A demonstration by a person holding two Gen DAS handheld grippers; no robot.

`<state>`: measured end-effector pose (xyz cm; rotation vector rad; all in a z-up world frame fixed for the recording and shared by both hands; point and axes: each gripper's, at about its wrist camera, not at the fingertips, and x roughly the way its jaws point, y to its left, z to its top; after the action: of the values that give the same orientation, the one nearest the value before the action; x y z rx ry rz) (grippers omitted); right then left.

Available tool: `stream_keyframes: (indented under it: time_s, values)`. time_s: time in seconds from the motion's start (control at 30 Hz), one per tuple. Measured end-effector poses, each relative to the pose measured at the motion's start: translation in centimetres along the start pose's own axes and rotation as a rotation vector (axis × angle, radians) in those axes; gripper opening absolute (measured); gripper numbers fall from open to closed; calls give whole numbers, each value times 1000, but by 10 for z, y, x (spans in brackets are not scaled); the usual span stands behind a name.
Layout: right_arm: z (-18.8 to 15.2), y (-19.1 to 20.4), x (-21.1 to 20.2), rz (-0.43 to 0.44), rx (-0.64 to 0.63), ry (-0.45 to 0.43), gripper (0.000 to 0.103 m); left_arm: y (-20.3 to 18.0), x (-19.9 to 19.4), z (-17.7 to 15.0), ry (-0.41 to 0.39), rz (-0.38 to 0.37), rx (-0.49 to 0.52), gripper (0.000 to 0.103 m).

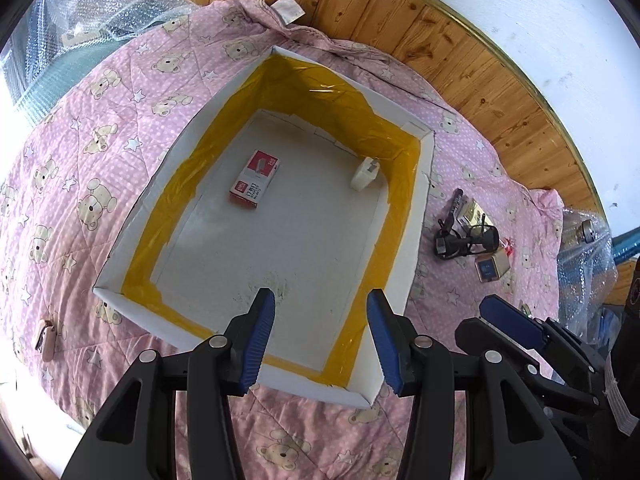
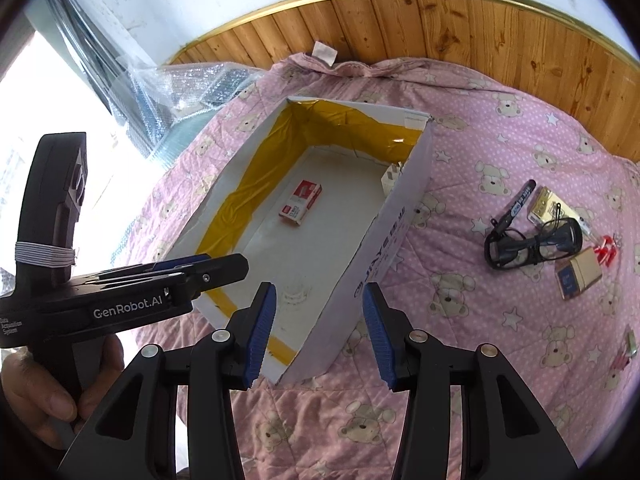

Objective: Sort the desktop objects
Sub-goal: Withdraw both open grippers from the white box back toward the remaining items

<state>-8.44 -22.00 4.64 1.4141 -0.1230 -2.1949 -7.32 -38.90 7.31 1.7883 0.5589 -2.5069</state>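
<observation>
Readable print: one brand name and one small tag, both on the left gripper

In the right wrist view, the left gripper [image 2: 224,266] carries "GenRobot.AI" in white letters along its black side, with "Data Acquisition System" in tiny white print near the handle end. The white box [image 2: 384,232] bears large blue characters on its outer long wall, too skewed to read. The red-and-white small carton [image 2: 301,203] inside it, the black marker [image 2: 518,200] and the tan little box [image 2: 578,276] all show printing too small to make out.
</observation>
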Motion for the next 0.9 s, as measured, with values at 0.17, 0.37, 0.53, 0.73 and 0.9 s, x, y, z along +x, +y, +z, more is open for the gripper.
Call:
stream_keyframes:
  time_s: [0.17, 0.37, 0.53, 0.73, 0.9]
  values:
    - [-6, -2, -7, 0, 14, -14, 48, -12, -8, -7, 2, -6, 25, 50]
    - [-16, -15, -18, -8, 48, -29, 48, -30, -12, -13, 5, -21, 60, 50]
    - [-24, -29, -27, -19, 82, -40, 48, -50, -9, -18, 18, -31, 96, 50]
    - [-36, -48, -35, -34, 135, -50, 48, -71, -1, -24, 41, -37, 138, 50]
    - [-48, -65, -40, -51, 180, -55, 48, -88, 7, -29, 60, -46, 171, 50]
